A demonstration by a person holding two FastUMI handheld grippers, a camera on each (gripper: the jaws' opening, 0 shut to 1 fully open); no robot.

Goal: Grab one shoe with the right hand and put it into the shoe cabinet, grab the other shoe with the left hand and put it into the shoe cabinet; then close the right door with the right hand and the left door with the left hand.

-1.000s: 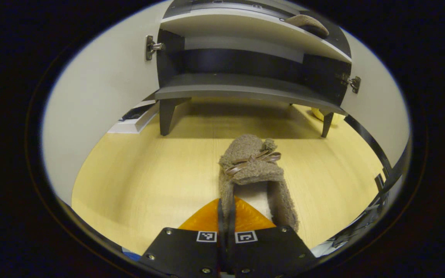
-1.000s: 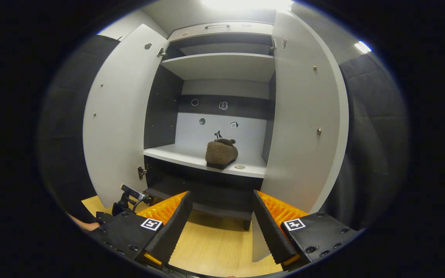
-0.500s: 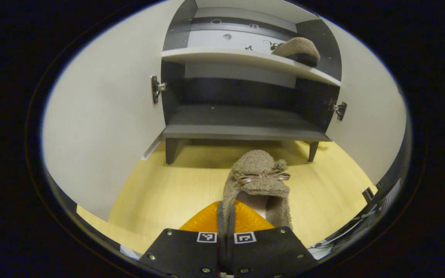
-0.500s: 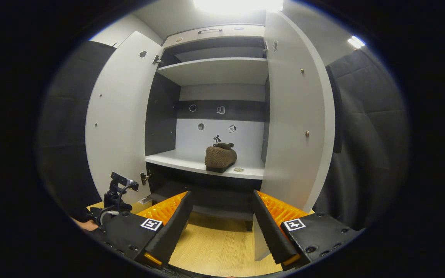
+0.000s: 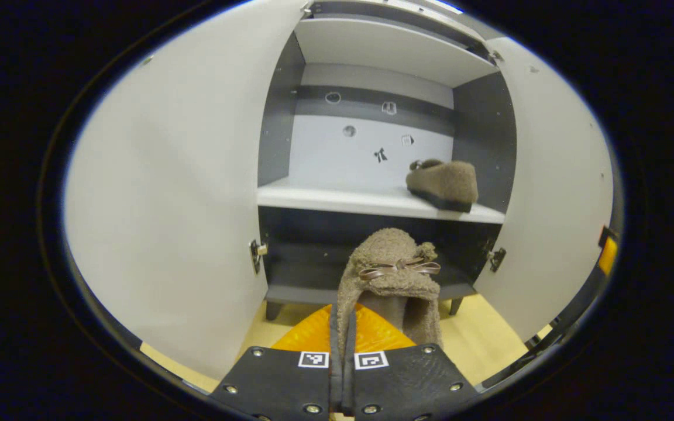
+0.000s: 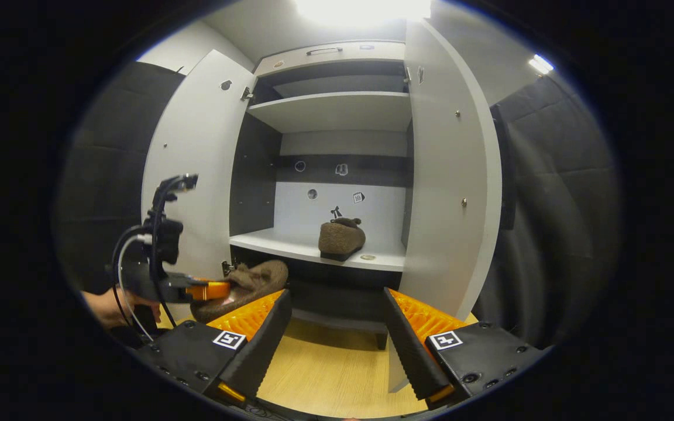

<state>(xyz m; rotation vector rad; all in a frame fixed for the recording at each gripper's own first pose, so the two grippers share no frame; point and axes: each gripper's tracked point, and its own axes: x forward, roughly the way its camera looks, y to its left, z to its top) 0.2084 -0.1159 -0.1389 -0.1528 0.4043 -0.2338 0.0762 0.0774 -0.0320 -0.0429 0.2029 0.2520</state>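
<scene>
One fuzzy brown shoe (image 5: 392, 275) is clamped by its side wall in the closed left tongs (image 5: 341, 345), held in front of the open shoe cabinet (image 6: 337, 111). The other shoe (image 6: 341, 238) is seen resting on the middle shelf (image 6: 290, 245). The right tongs (image 6: 334, 327) are spread, holding nothing.

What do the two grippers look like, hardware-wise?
Left gripper: two black plates with visible screws, each bearing a square black-and-white marker. In the right gripper view it carries a small camera on a black stalk with looping black cables. Right gripper: the same black marker plates, ribbed jaws.
</scene>
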